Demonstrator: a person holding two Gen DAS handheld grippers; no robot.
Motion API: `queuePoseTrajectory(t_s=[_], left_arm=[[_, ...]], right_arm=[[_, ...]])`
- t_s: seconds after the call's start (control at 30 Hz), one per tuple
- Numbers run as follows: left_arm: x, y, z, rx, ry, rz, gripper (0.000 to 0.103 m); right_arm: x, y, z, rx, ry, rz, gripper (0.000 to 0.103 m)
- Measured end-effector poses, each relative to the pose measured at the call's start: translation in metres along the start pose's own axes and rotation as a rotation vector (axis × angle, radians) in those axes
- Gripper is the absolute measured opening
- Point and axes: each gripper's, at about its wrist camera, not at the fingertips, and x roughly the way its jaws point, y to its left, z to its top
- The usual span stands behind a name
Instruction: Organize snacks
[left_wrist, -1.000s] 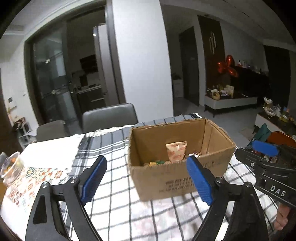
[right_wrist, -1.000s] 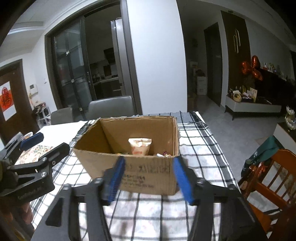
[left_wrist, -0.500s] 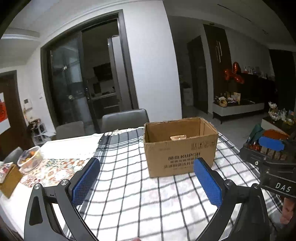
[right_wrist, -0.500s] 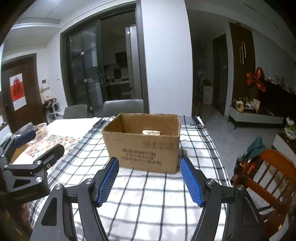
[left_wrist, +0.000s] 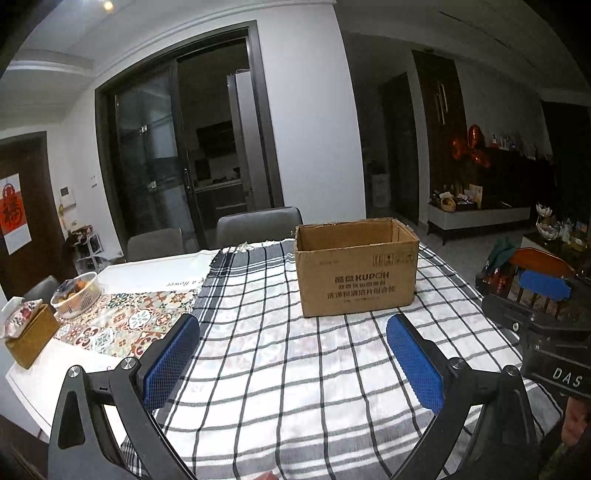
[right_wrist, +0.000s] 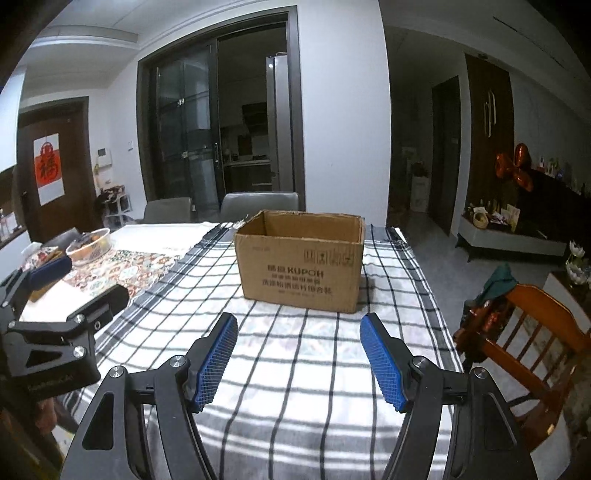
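Note:
An open brown cardboard box (left_wrist: 356, 267) (right_wrist: 301, 260) stands on the checked tablecloth (left_wrist: 280, 354) (right_wrist: 295, 354), well ahead of both grippers. From this low angle its inside is hidden, so no snacks show. My left gripper (left_wrist: 293, 325) hangs wide open over the cloth, nothing between its blue pads (left_wrist: 170, 360). My right gripper (right_wrist: 299, 325) is open too, with bare cloth between its pads (right_wrist: 382, 363). Each gripper appears at the edge of the other's view, the right one (left_wrist: 543, 306) and the left one (right_wrist: 55, 295).
A clear bowl of food (left_wrist: 75, 293) (right_wrist: 88, 243) and a brown tissue box (left_wrist: 31, 334) sit on the patterned runner at the left. Two grey chairs (left_wrist: 258, 225) stand behind the table. A wooden chair (right_wrist: 524, 332) stands close to the table's right edge.
Both grippers have pulled back from the box, which now looks smaller and farther off, its contents out of sight. Both sets of jaws have spread wider.

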Motion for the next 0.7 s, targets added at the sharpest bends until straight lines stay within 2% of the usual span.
queuePoseTrajectory(t_s=[0.7], left_arm=[[-0.016,-0.010,-0.008,0.013,-0.002,-0.028,0.103]], right_arm=[[-0.022,-0.008,-0.012,0.037,-0.041,-0.032,0.069]])
